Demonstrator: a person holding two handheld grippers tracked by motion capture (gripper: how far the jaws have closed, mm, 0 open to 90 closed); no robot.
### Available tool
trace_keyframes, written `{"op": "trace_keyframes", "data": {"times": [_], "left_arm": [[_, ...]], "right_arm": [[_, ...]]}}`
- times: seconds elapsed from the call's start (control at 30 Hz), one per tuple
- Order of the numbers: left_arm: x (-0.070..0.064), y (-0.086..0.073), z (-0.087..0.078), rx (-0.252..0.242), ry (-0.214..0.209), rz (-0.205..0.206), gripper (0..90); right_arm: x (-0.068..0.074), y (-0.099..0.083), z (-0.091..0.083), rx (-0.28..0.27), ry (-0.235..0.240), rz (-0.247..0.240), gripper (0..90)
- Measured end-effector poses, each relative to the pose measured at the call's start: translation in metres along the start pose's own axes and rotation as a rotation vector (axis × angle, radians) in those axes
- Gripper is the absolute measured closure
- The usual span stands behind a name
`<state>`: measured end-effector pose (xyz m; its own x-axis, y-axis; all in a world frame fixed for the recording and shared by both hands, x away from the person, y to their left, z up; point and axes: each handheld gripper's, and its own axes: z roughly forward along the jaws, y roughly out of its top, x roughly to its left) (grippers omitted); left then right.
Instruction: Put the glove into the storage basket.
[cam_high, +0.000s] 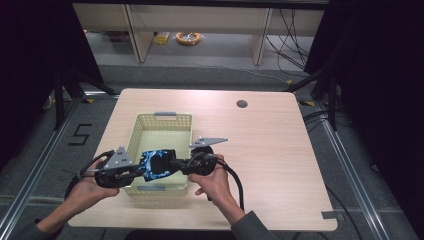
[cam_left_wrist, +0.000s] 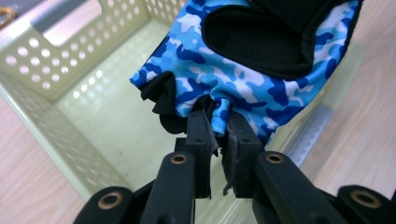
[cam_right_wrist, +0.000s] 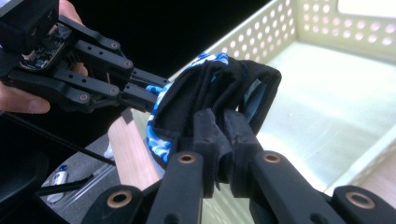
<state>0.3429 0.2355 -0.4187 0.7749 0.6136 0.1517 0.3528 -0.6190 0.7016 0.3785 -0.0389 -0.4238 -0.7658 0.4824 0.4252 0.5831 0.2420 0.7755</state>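
high view: at the lower middle of the frame, a person's two hands hold a blue camouflage-print fabric glove with black lining (cam_high: 158, 165) stretched between two black grippers, above the near end of a pale green perforated plastic basket (cam_high: 150, 125) that sits on a light wooden table (cam_high: 270, 150). the left gripper (cam_high: 141, 171) comes in from the lower left and the right gripper (cam_high: 175, 164) from the right of centre, each gripping one side of the glove. a black cable trails from the right gripper toward the bottom edge.

left gripper view: at centre frame the left gripper (cam_left_wrist: 219, 133) has its jaws pinched tight on the blue camouflage hem of the glove (cam_left_wrist: 243, 79), which fills the upper middle. the basket's floor and holed wall (cam_left_wrist: 42, 70) lie behind it at left, the wooden tabletop at far right.

right gripper view: at lower centre the right gripper (cam_right_wrist: 222, 133) has its jaws clamped on the glove's black edge (cam_right_wrist: 219, 88). at upper left the left gripper (cam_right_wrist: 149, 93) bites the glove's blue side, a hand behind it. the basket (cam_right_wrist: 327, 28) spreads across the right of the frame.
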Motion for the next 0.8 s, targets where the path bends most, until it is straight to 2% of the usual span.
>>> {"op": "trace_keyframes", "data": {"times": [0.1,0.13,0.17,0.2,0.23,0.27,0.4,0.43,0.57,0.6,0.63,0.7,0.73,0.77,0.8], "left_arm": [[0.003,-0.007,0.005,0.021,-0.003,-0.007,81.1],[0.003,-0.009,0.006,0.034,-0.002,-0.017,81.1],[0.004,-0.011,0.008,0.025,-0.009,-0.017,81.1],[0.005,-0.013,0.009,0.038,-0.007,-0.026,81.1],[0.006,-0.015,0.011,0.042,-0.011,-0.019,81.1],[0.006,-0.016,0.012,0.042,-0.011,-0.037,81.1],[0.009,-0.021,0.016,0.059,-0.019,-0.058,81.0],[0.01,-0.021,0.016,0.06,-0.021,-0.042,81.0],[0.01,-0.024,0.02,0.082,-0.027,-0.072,80.8],[0.011,-0.024,0.021,0.081,-0.021,-0.055,80.8],[0.011,-0.024,0.022,0.1,-0.034,-0.06,80.8],[0.01,-0.025,0.024,0.101,-0.044,-0.066,80.6],[0.012,-0.025,0.023,0.128,-0.058,-0.055,80.3],[0.011,-0.025,0.025,0.117,-0.053,-0.074,79.9],[0.013,-0.025,0.024,0.133,-0.065,-0.058,79.1]], "right_arm": [[-0.002,-0.003,0.009,0.02,-0.002,0.014,85.3],[0.0,-0.005,0.011,0.036,-0.001,0.038,85.3],[-0.003,-0.006,0.014,0.033,-0.008,0.022,85.3],[-0.003,-0.007,0.016,0.04,-0.014,0.025,85.3],[-0.003,-0.007,0.019,0.049,-0.011,0.033,85.3],[-0.003,-0.008,0.021,0.053,-0.017,0.031,85.3],[-0.005,-0.01,0.03,0.069,-0.033,0.032,85.2],[-0.004,-0.01,0.031,0.076,-0.033,0.043,85.2],[-0.006,-0.012,0.037,0.091,-0.037,0.046,85.1],[-0.005,-0.012,0.038,0.101,-0.051,0.043,85.1],[-0.005,-0.012,0.039,0.105,-0.043,0.052,85.1],[-0.005,-0.012,0.04,0.115,-0.064,0.042,85.0],[-0.005,-0.012,0.041,0.119,-0.065,0.04,85.0],[-0.003,-0.013,0.041,0.126,-0.076,0.04,85.0],[-0.003,-0.013,0.042,0.131,-0.08,0.04,84.9]]}}
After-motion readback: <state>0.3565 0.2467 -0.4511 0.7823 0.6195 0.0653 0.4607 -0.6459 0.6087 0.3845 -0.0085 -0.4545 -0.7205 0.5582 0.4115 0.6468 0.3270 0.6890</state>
